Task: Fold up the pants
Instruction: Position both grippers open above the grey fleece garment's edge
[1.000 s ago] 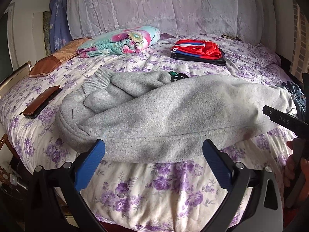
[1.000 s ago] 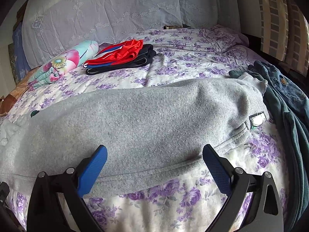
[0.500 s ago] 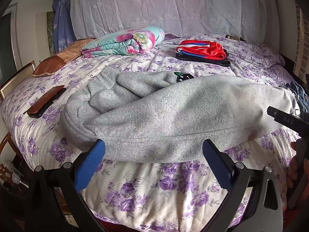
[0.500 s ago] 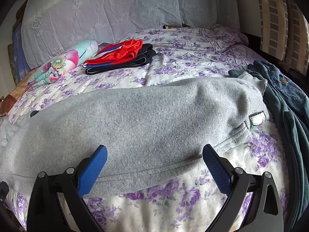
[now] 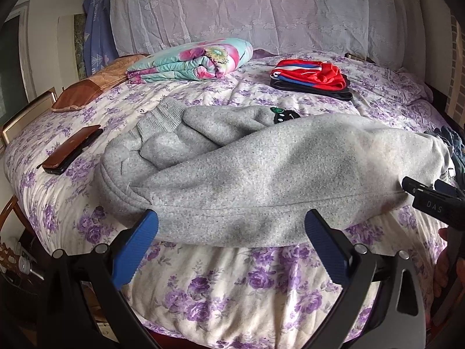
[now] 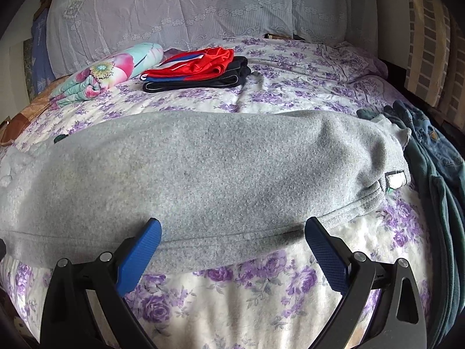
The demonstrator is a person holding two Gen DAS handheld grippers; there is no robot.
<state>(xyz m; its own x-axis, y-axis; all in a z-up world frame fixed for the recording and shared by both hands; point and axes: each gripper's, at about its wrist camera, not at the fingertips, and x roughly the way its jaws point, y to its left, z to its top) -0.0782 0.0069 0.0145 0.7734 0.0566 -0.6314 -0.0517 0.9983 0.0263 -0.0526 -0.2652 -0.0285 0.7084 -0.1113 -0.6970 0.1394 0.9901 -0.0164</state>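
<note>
**Both tools open at the near edge, fold not yet begun**

Left tool [image 5: 231, 226] hangs with its blue fingers spread wide at the near hem of the grey pants [image 5: 261, 180], holding nothing. My right tool [image 6: 232, 229] sits the same way further along that garment, fingers apart and empty, tips just at the lower seam.

The pants lie lengthwise across the bed [image 5: 232, 290], on the purple-flowered sheet. From the left view, the end on my left is bunched, with a ribbed band [image 5: 162, 119] turned up over crumpled fabric. From the right view, the other end [image 6: 386, 171] reaches a pile of dark clothes [image 6: 436, 168] and seems to touch it.

I judge this as the set-up before a fold: the cloth is laid out but not flat. Next I would close each tool on the near edge, tug the bunched end smooth, then carry one end over the other. The thick fleece may slip unless I bite deep.

A phone [image 5: 72, 148] lies well clear to the left.
</note>
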